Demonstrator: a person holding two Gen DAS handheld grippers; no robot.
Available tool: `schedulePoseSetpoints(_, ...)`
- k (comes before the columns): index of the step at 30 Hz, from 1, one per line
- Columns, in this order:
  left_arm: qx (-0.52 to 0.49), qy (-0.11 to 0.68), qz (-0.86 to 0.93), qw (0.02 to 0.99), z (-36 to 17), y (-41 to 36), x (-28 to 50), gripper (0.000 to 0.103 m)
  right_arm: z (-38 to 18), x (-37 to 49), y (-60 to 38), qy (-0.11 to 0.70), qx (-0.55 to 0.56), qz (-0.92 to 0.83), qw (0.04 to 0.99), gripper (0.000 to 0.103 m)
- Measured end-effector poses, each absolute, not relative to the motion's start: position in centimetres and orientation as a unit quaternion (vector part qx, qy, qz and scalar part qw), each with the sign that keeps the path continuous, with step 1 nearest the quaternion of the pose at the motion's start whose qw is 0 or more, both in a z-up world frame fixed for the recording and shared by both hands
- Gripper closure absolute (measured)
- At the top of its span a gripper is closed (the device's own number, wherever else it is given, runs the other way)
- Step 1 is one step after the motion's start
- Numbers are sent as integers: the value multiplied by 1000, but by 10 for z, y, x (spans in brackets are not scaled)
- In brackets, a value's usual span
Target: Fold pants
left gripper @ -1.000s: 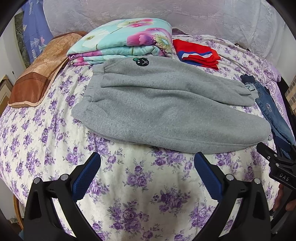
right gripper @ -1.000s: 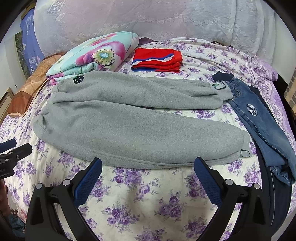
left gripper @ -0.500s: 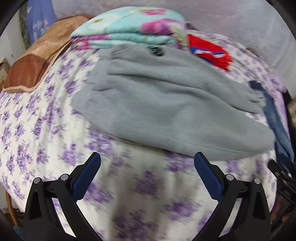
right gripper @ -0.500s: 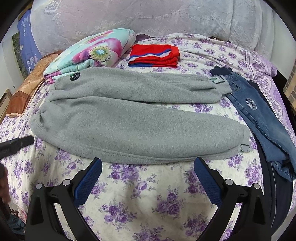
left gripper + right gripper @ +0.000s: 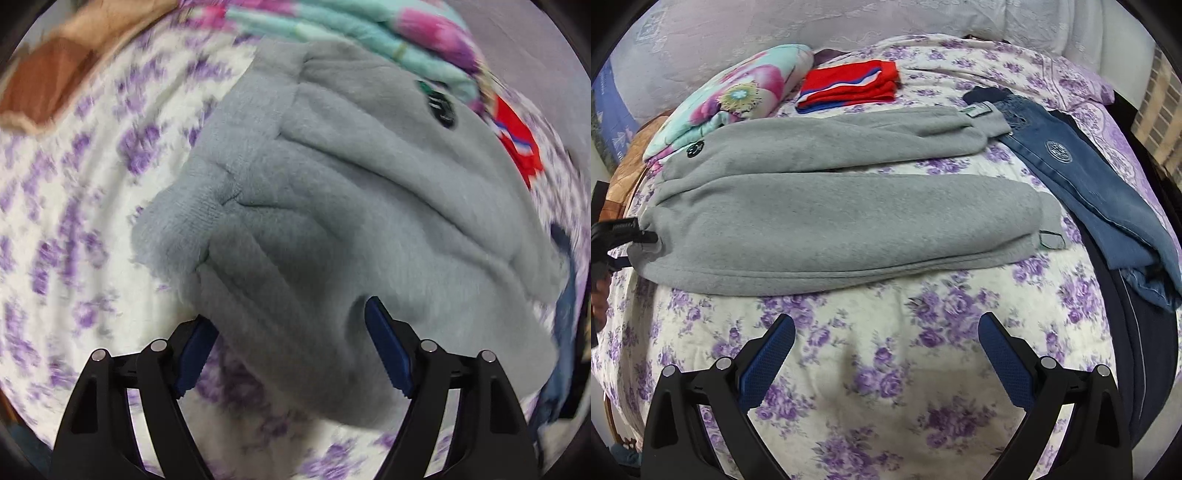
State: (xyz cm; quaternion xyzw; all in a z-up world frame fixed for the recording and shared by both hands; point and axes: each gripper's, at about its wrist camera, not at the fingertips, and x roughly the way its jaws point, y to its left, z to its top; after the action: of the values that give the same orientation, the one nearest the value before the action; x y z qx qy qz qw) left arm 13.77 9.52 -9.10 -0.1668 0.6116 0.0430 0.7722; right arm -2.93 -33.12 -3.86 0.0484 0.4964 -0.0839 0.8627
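Note:
Grey fleece sweatpants lie flat across the flowered bed, waistband to the left, cuffs to the right. In the left wrist view the waistband end fills the frame, blurred. My left gripper is open with its blue pads on either side of the near waistband edge; in the right wrist view it touches the waistband corner. My right gripper is open and empty above the bedspread, in front of the near leg.
Blue jeans lie at the right by the cuffs. A folded red garment and a folded floral quilt sit behind the sweatpants. A brown cushion lies at the far left. The bed edge drops off at the right.
My left gripper has moved forward to the sweatpants' waistband, which now sits between its open pads. My right gripper has stayed nearly in place, still open.

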Motion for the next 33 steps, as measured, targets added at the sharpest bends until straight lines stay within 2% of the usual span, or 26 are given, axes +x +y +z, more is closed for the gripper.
schedulePoseSetpoints(1,-174,615,51,768,-94,97,140,53,-38,-30,-332,497,49,-85,862,3)
schedulePoseSetpoints(2,-170,614,69,768,-94,98,141,69,-38,-30,-333,497,50,-84,862,3)
schedulePoseSetpoints(3,-165,610,79,771,-94,101,140,84,-38,-30,-335,498,51,-84,862,3)
schedulePoseSetpoints(4,-169,606,71,774,-92,101,139,91,-38,-29,-337,498,52,-84,861,3)
schedulePoseSetpoints(8,-156,572,58,803,-66,98,120,93,-40,-26,-364,495,85,-111,857,3)
schedulePoseSetpoints(13,-190,561,56,804,-53,100,96,93,-55,-16,-446,474,204,-208,831,3)
schedulePoseSetpoints(18,-206,551,60,806,-55,101,91,93,-93,24,-501,494,265,-242,792,5)
schedulePoseSetpoints(19,-215,550,61,805,-54,107,90,93,-101,30,-506,499,275,-238,787,8)
schedulePoseSetpoints(22,-215,540,69,810,-52,107,91,93,-106,47,-505,503,267,-240,786,44)
schedulePoseSetpoints(23,-210,540,72,812,-52,106,89,93,-102,51,-504,501,249,-246,791,82)
schedulePoseSetpoints(28,-198,520,96,826,-34,107,76,93,-54,36,-509,471,282,-187,815,85)
schedulePoseSetpoints(31,-198,507,95,833,-10,114,57,93,-30,3,-509,479,284,-157,816,85)
schedulePoseSetpoints(33,-181,501,98,840,-1,117,40,93,-28,-19,-504,499,273,-142,810,80)
